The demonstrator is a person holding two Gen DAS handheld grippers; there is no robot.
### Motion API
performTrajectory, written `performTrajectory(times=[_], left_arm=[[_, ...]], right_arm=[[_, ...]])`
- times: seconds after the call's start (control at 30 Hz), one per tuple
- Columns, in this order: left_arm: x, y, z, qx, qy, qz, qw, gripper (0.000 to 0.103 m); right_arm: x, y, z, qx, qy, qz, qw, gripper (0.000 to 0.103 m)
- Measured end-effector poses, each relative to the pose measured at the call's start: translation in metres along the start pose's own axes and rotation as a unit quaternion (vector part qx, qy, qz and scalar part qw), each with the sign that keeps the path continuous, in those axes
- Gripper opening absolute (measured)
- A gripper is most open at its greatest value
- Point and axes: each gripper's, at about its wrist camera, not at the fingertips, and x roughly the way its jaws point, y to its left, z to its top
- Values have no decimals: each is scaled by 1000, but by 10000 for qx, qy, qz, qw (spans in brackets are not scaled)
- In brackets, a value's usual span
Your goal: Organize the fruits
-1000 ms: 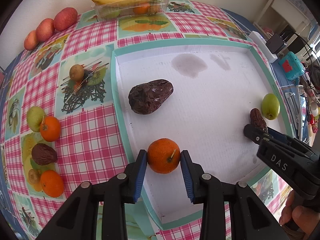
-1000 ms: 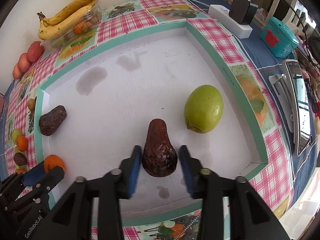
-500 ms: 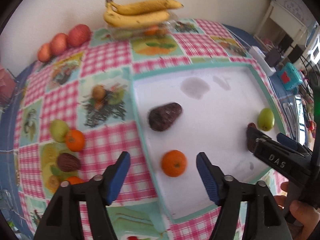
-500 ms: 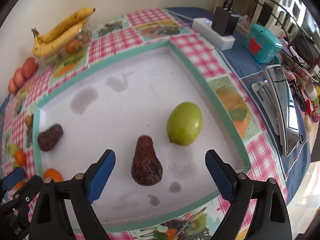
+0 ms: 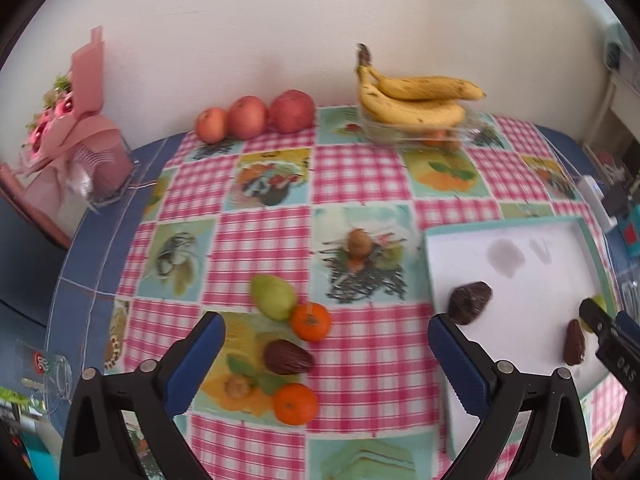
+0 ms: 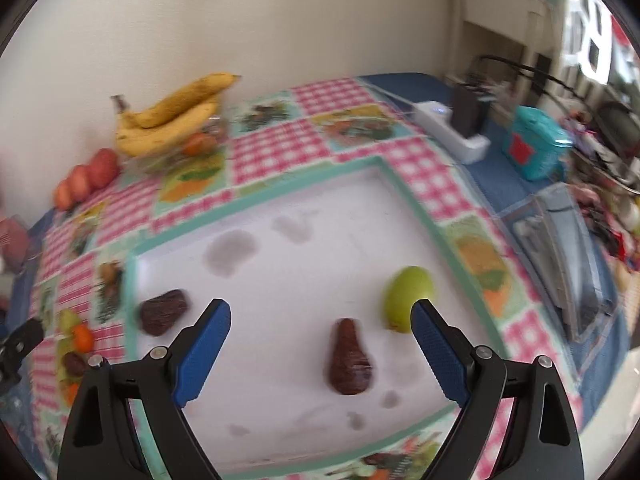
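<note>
My left gripper (image 5: 328,360) hangs open above the checked tablecloth with nothing between its fingers. Below it lie a green pear (image 5: 272,298), two oranges (image 5: 311,321) (image 5: 295,403), a dark avocado (image 5: 287,357) and a kiwi (image 5: 359,242). To the right, the white tray (image 5: 540,280) holds two dark avocados (image 5: 469,302) (image 5: 575,342). My right gripper (image 6: 322,344) is open and raised over the tray (image 6: 320,260). A dark avocado (image 6: 349,360) lies between and beyond its fingers, a green fruit (image 6: 408,296) at the right finger, another avocado (image 6: 164,312) at the left.
Bananas (image 5: 416,100) rest on a clear box at the back by the wall, with three red apples (image 5: 252,118) to their left. A pink holder (image 5: 92,152) stands far left. A power strip (image 6: 452,128) and a teal box (image 6: 536,152) sit right of the tray.
Both grippers opened and pulled back upward. The left let go of an orange in the tray and swung left over the tablecloth; the right let go of the dark avocado.
</note>
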Motion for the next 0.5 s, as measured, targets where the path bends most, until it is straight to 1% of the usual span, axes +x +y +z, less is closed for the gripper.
performTrajectory(times=[0.13, 0.17, 0.2, 0.23, 0.3, 0.4, 0.5], left_arm=[[-2, 16, 1, -241, -33, -77, 9997, 103], [-2, 18, 1, -280, -37, -96, 9996, 103], [-3, 21, 1, -312, -42, -108, 9994, 103], [-3, 24, 2, -327, -50, -115, 9994, 103], [-3, 28, 2, -349, -51, -127, 9993, 103], [-1, 40, 3, -471, -24, -176, 9987, 103], [3, 63, 4, -769, 17, -164, 9969, 103]], right_arm=[[0, 20, 2, -304, 7, 285, 9991, 92], [0, 25, 2, -349, 47, 283, 9990, 92], [2, 31, 3, -359, 177, 263, 9989, 92], [3, 35, 3, -376, 239, 327, 9985, 92], [4, 48, 0, -506, 220, 533, 9971, 92], [4, 68, -3, -820, 216, 529, 9950, 92], [4, 87, -8, -1093, 142, 429, 9930, 93]])
